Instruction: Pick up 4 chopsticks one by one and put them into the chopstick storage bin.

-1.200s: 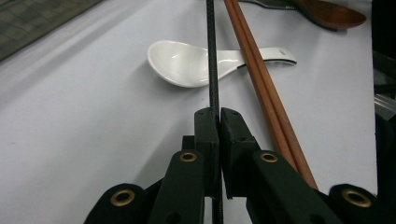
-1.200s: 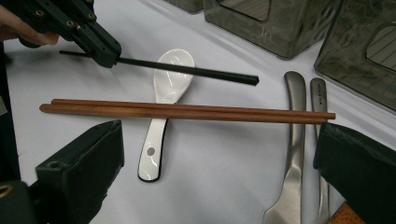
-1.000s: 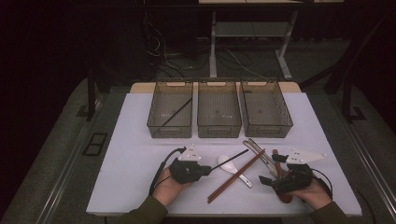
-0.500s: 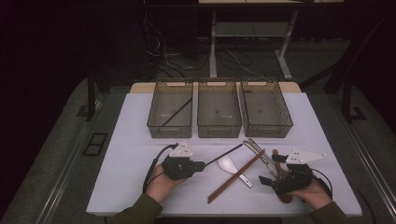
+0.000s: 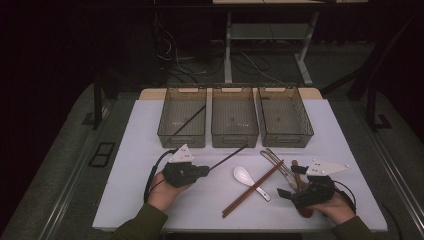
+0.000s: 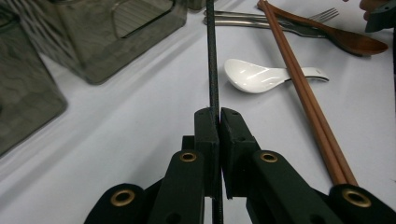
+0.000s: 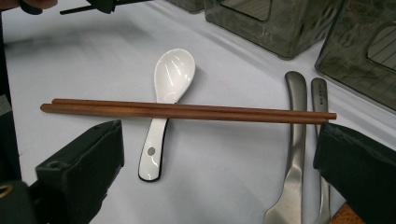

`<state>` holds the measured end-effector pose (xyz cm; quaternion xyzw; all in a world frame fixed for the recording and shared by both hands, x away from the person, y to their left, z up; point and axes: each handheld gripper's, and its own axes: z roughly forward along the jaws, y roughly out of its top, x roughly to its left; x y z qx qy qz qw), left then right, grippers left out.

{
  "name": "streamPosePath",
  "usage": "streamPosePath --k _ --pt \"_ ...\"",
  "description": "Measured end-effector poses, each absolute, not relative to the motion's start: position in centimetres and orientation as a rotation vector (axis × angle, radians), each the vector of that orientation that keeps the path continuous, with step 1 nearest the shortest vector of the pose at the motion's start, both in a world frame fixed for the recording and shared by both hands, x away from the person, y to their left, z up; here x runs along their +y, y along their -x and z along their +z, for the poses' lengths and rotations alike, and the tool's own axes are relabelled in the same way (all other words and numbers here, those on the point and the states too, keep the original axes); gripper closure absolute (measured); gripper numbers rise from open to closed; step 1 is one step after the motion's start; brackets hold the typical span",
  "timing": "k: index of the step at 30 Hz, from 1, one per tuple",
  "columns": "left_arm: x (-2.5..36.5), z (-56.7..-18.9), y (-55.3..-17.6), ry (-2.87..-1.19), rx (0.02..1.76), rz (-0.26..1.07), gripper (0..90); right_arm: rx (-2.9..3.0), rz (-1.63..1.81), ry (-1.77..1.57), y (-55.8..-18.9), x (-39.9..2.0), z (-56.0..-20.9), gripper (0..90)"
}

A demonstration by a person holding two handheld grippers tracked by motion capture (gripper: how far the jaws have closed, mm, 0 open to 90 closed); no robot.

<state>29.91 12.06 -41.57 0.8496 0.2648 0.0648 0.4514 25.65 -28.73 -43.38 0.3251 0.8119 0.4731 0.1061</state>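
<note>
On the white table (image 5: 125, 150) in a dark room, my left gripper (image 6: 218, 122) clamps a black chopstick (image 6: 212, 60); my right gripper (image 7: 219, 163) gapes wide, empty, brown chopsticks (image 7: 187, 111) just ahead.

Two hand-held grippers, both of black plastic: the left gripper (image 5: 186, 173) and the right gripper (image 5: 309, 192) each carry a pale grey three-cornered plate on top, and a black cable loops from the back of each. Seen close in the left gripper view, the fingers (image 6: 206, 140) are blocky, flat-faced black pads mounted on angled black link arms, with brass-coloured ringed pivots at the joints. In the right gripper view the fingers (image 7: 81, 163) are matte black blocks with squared edges. The person wears dark olive-green sleeves (image 5: 142, 225) that reach to the wrists.
</note>
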Motion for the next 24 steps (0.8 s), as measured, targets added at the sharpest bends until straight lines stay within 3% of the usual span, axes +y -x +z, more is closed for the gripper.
streamPosePath --k 24 --pt "15.6 -39.6 -32.7 -2.008 0.744 0.247 85.7 2.393 1.386 -0.963 -25.7 -28.7 -43.5 1.6"
